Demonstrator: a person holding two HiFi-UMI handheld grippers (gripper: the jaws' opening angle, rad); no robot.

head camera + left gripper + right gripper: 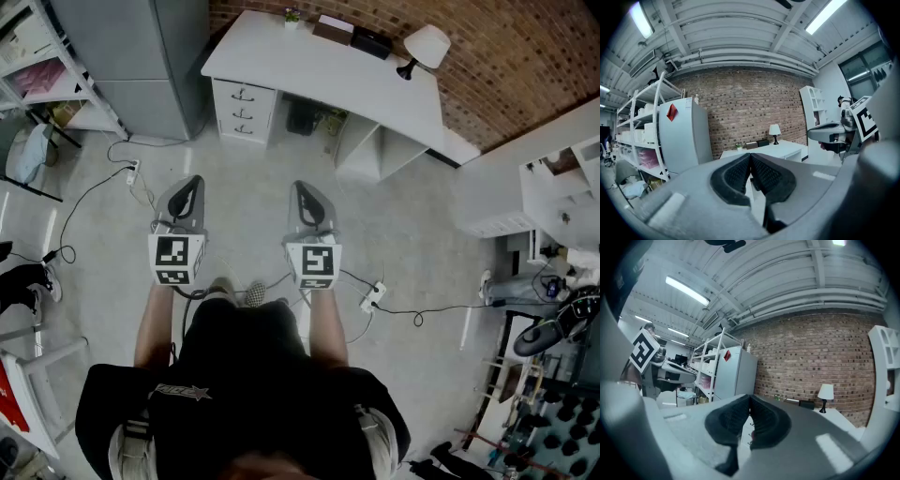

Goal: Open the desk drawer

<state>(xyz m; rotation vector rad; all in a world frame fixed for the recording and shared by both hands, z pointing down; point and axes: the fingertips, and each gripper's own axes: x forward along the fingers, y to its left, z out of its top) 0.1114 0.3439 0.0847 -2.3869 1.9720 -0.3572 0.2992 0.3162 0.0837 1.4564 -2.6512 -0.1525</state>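
**Approach stage: drawer not reached**

Near: left tool (186, 199) and right tool (309, 204) both clenched, empty. Far: drawer stack (244, 111) shut, under the left end of the white worktop (309, 66), well apart. Next, likely: close in, part one tool, grip a handle (243, 94).

You've got a white desk (319, 70), red-brown brick wall (497, 42), grey floor (246, 211); left gripper (190, 184) and right gripper (306, 188) grey, black-and-white square markers

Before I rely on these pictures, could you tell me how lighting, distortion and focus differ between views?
Head view: even light, sharp, mild wide-angle bend. Left gripper view: fisheye with dark corners, ceiling lamp glaring, left gripper soft up close. Right gripper view: same fisheye, right gripper also soft.
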